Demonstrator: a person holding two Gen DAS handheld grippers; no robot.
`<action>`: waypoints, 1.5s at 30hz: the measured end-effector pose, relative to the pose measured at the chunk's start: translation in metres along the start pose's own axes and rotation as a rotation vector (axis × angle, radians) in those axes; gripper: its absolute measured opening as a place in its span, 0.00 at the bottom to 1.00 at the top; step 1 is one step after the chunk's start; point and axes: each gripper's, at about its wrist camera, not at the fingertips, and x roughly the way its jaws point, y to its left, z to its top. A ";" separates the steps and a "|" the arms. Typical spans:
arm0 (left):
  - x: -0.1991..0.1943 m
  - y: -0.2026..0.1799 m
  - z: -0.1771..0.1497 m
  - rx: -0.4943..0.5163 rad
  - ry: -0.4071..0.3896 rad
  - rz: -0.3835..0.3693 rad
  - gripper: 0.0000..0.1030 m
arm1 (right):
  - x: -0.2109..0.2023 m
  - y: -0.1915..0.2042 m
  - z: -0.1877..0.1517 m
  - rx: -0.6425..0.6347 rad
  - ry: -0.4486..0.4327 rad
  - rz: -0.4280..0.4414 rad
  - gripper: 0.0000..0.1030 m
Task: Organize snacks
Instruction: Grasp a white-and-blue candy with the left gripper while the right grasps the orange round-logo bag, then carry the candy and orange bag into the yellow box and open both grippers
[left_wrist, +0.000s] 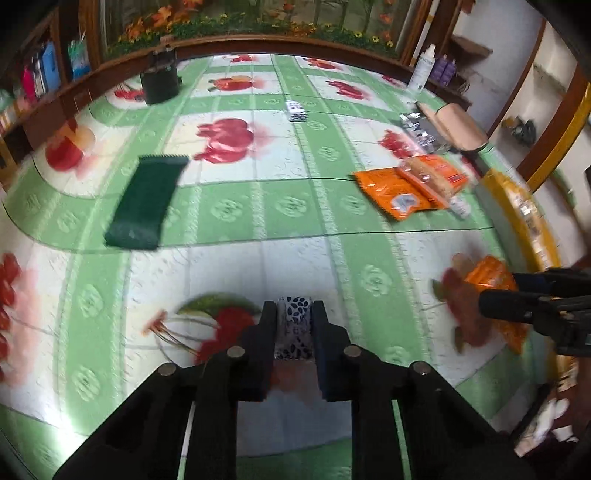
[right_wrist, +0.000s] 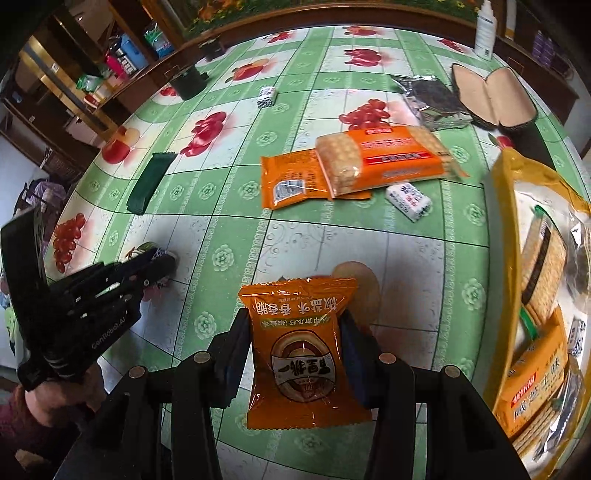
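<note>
1. left gripper (left_wrist: 294, 325) clamped on small black-and-white patterned candy (left_wrist: 294, 328), low over the green tablecloth (left_wrist: 258, 206).
2. right gripper (right_wrist: 295, 332) pinching orange snack packet (right_wrist: 301, 350), yellow snack bag (right_wrist: 532, 295) beside it.

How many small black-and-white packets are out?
3 packets: one gripped in the left tool, one far across the table, one by the biscuit pack. The yellow bag may hide more.

Home dining room — fruit-print tablecloth (right_wrist: 229, 206), cluttered wooden shelves (right_wrist: 74, 74).
</note>
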 end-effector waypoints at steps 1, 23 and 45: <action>-0.001 -0.002 -0.001 -0.002 -0.001 -0.009 0.17 | -0.001 -0.001 -0.001 0.005 -0.001 0.004 0.49; -0.017 -0.110 0.014 0.131 -0.027 -0.089 0.17 | -0.043 -0.058 -0.017 0.073 -0.068 0.042 0.48; 0.008 -0.277 0.030 0.384 -0.018 -0.260 0.17 | -0.109 -0.201 -0.049 0.326 -0.160 -0.053 0.48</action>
